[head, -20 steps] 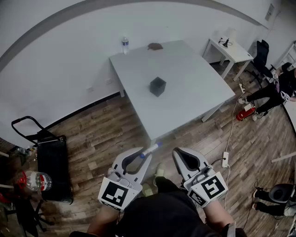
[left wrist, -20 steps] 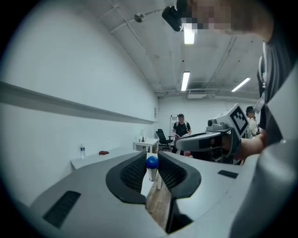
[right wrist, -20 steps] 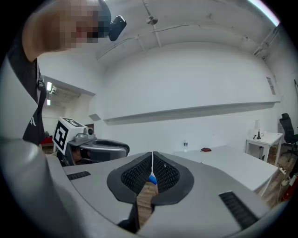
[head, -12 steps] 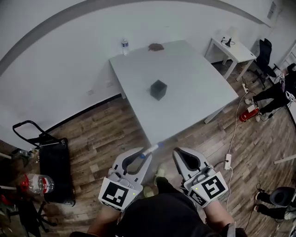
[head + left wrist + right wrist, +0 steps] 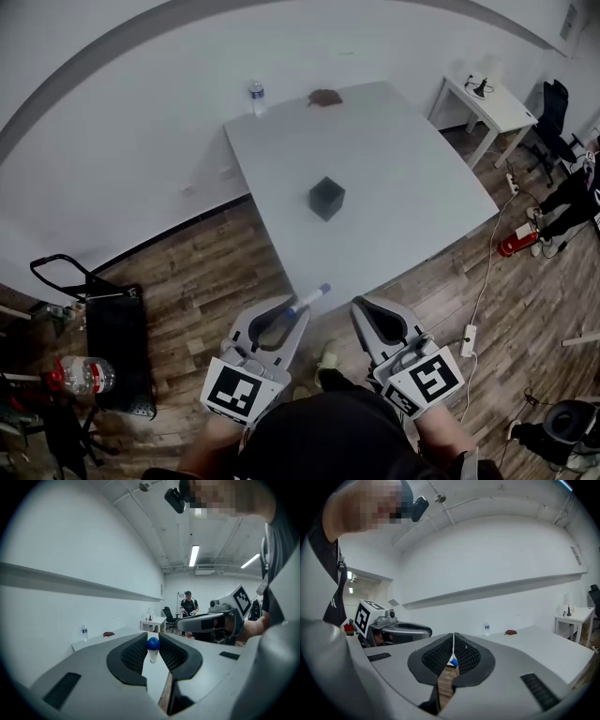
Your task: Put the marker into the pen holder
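A white marker with a blue cap [image 5: 309, 298] sticks out forward from my left gripper [image 5: 292, 313], which is shut on it; in the left gripper view the marker's blue cap [image 5: 153, 643] shows between the dark pads. My right gripper [image 5: 364, 311] is held beside it, shut with nothing in it, its tips meeting [image 5: 453, 641]. Both hang over the wooden floor, short of the near corner of the white table [image 5: 403, 202]. The pen holder [image 5: 326, 198], a small black cube-shaped cup, stands near the middle of that table, well ahead of both grippers.
A water bottle [image 5: 257, 97] and a brown object [image 5: 324, 97] sit at the table's far edge. A small white side table [image 5: 492, 101] and a black office chair [image 5: 555, 105] stand to the right. A black cart [image 5: 111, 333] is at left. Cables and a power strip [image 5: 468, 339] lie on the floor.
The view has shifted forward toward the table, which now sits slightly lower and nearer. Both grippers keep their pose, the left still holding the marker.
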`<state>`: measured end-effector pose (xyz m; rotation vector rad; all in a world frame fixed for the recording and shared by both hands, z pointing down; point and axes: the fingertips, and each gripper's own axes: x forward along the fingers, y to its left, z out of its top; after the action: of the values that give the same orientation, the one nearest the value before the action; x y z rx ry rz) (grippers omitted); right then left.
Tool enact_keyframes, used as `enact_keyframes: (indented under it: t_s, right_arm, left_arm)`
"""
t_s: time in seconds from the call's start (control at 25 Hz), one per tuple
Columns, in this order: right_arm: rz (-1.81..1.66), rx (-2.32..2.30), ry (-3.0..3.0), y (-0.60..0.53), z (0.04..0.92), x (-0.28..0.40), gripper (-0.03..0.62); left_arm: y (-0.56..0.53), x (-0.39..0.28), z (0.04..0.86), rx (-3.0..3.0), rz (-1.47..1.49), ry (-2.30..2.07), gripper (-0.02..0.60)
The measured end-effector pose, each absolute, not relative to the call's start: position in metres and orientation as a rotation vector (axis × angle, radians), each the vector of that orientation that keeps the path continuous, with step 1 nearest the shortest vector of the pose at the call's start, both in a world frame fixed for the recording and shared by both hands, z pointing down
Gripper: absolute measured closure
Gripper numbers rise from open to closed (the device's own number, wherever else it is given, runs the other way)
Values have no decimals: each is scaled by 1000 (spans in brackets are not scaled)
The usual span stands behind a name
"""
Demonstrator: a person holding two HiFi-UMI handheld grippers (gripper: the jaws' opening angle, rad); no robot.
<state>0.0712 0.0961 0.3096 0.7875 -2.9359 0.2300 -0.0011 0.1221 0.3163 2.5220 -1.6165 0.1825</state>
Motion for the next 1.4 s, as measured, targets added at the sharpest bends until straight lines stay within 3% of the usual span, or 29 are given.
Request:
enact_keyframes:
  t_s: [0.72, 1.4]
  right_arm:
    - [296, 735, -2955, -8, 316, 75, 577]
    - [428, 977, -2750, -91, 359, 48, 577]
  left_arm:
    - [2, -12, 335, 2435, 284, -1701, 506]
    - [-137, -58, 431, 2460, 422, -1590, 506]
